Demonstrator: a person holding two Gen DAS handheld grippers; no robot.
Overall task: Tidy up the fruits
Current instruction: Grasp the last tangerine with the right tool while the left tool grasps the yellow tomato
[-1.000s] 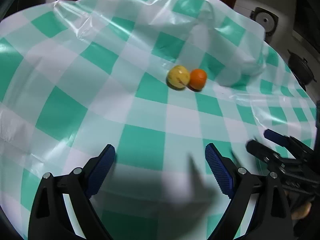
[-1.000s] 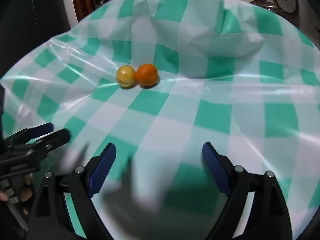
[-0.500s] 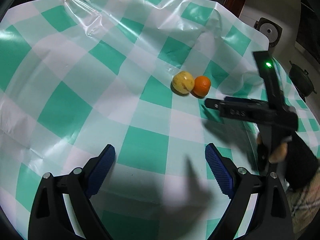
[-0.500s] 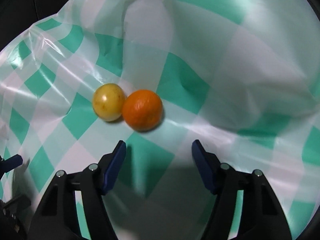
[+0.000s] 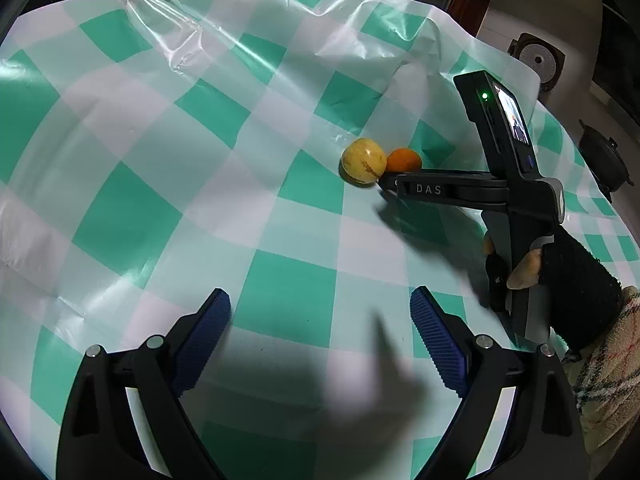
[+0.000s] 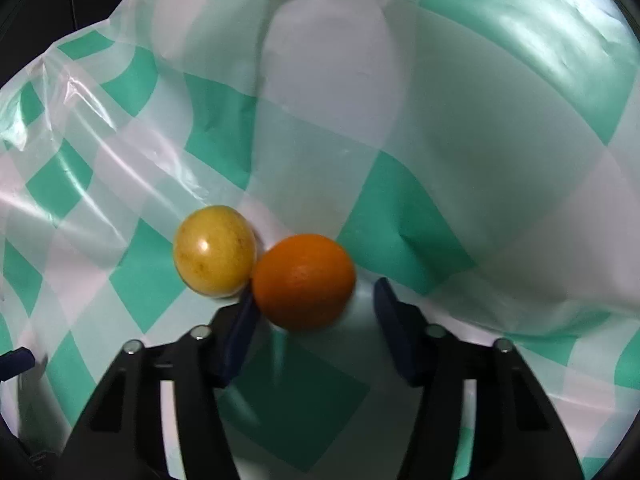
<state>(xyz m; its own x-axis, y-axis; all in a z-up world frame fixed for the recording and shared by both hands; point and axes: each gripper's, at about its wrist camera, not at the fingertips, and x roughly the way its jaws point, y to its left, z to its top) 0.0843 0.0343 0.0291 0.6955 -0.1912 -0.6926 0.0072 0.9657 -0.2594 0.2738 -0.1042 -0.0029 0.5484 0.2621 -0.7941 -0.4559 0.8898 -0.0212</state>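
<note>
closest to my left camera, the left gripper (image 5: 320, 336) hangs over the checked tablecloth (image 5: 160, 128) with its blue pads (image 5: 202, 336) spread wide and nothing between them — only cloth and a soft shadow below. off to that view's right i see a hand (image 5: 560, 276) in a dark fingerless glove wrapped around the handle of the right gripper (image 6: 312, 312), whose black arm reaches across the cloth toward the fruit.

from the right wrist view, that gripper's jaws have just been closing, and the orange (image 6: 304, 280) sits between them near the tips. the left-hand pad looks to be against the orange's side, while a sliver of cloth shows between the fruit and the other pad, so i cannot call it a firm grip. the orange is slightly blurred.

just beside it, touching its left flank, lies a yellow fruit (image 6: 214, 250) with small brown specks, outside the jaws. both rest on the cloth.

farther back the plastic cloth rises in a pale fold (image 6: 328, 60) and creases. past the table edge in the left view, a dark pot (image 5: 606, 160) and a round appliance (image 5: 538, 60) stand in the dim background.
</note>
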